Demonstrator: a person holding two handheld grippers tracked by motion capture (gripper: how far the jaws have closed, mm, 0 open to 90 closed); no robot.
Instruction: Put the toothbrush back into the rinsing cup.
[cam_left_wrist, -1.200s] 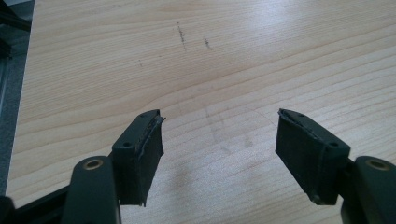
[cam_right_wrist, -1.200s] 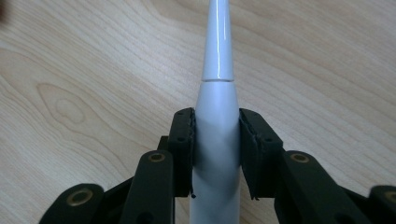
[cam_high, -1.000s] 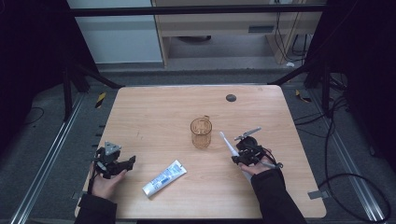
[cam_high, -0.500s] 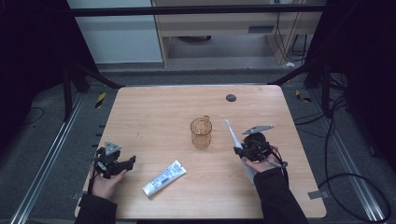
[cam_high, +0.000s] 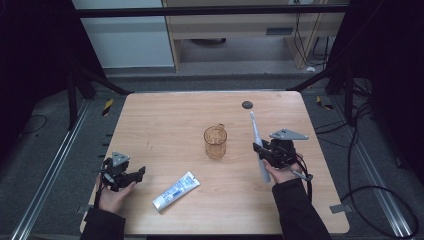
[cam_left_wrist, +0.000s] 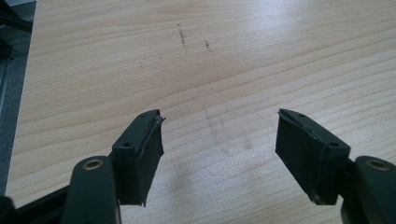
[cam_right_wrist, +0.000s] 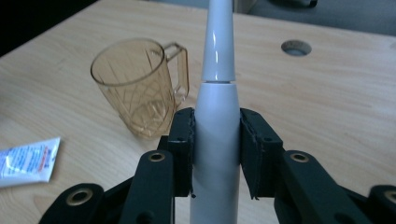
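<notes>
Right gripper view: electric toothbrush (cam_right_wrist: 216, 135) between closed fingers (cam_right_wrist: 181, 149) (amber cup (cam_right_wrist: 135, 86) beside).

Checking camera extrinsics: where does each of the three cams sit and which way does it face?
High view: above the person's side, facing forward and down on the table; both forearms, left gripper, right gripper.
Left gripper view: on the left gripper, facing bare wood; its open fingers.
Right gripper view: on the right gripper, facing the cup; fingers clamp the toothbrush.
Shared by high and right: cup, toothbrush, toothpaste tube.
</notes>
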